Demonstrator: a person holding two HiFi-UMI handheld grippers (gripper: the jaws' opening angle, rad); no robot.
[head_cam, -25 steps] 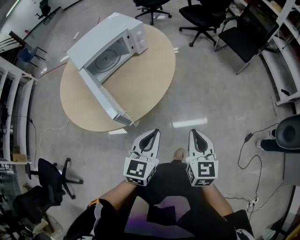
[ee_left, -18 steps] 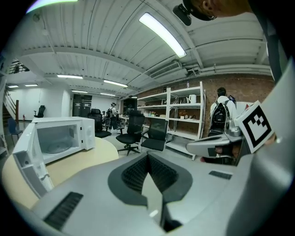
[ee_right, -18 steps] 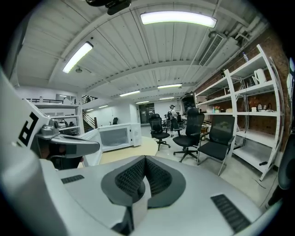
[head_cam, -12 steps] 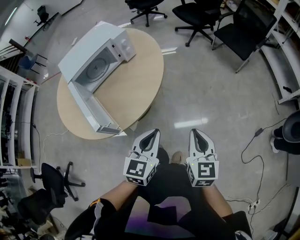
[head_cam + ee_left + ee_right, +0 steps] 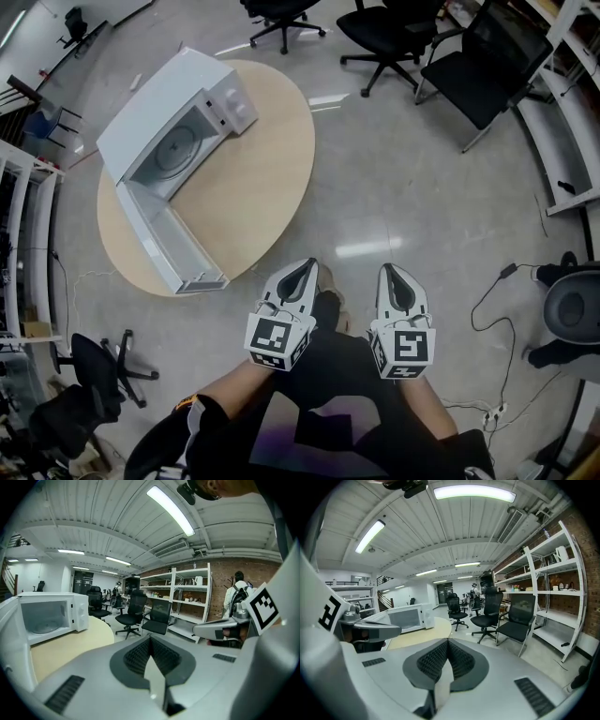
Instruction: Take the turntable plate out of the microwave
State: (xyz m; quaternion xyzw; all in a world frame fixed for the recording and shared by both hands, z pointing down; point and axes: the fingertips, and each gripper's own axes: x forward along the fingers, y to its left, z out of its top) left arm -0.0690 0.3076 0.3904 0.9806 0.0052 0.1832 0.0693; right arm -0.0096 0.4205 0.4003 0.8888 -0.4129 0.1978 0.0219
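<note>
while they hang low in the frame, side by side, the left claw (image 5: 302, 274) and right claw (image 5: 391, 272) are each closed tight, with nothing between the jaws. up and left, well apart from them, the round desk (image 5: 272, 159) carries the microwave (image 5: 150, 98), its door (image 5: 173, 248) swung open. the turntable plate (image 5: 175, 150) lies inside the cavity. office chairs (image 5: 394, 33) line the top edge.
</note>
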